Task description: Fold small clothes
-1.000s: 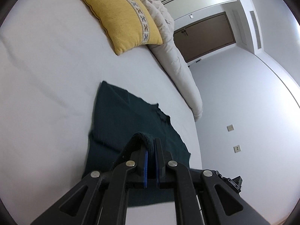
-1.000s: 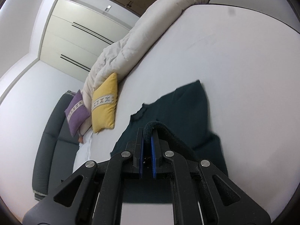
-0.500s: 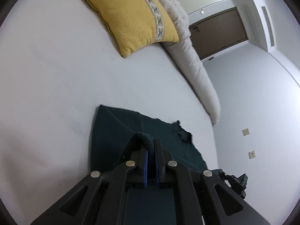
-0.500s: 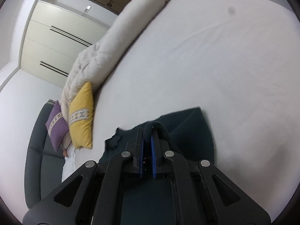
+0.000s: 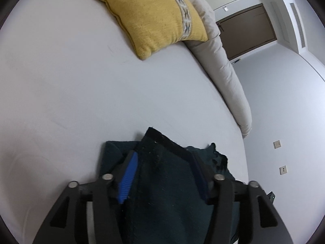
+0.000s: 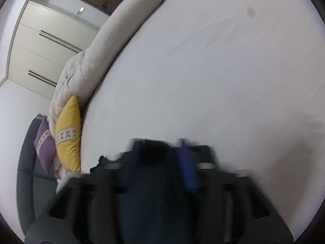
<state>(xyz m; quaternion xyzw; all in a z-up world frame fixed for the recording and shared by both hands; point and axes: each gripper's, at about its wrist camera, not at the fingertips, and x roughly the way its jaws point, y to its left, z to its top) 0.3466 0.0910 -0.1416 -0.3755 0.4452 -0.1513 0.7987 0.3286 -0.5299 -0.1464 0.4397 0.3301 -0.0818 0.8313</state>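
Covering bed: white sheet [image 5: 81, 93]; yellow cushion [image 5: 154, 14].

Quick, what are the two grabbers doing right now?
Left gripper: jaws opening, dark green cloth loose between them.
Right gripper: jaws opening, same cloth between them.

Yellow pillow [image 5: 154, 14] leans on rolled beige duvet [image 5: 223, 69]; purple pillow [image 6: 44, 148] beside.

— What's behind, from where I sit?
— I see a white bed [image 5: 81, 93], yellow cushion [image 5: 154, 14], rolled beige duvet [image 5: 225, 75], brown door [image 5: 247, 28].
— I add cream wardrobes [image 6: 40, 46], grey sofa [image 6: 26, 174].
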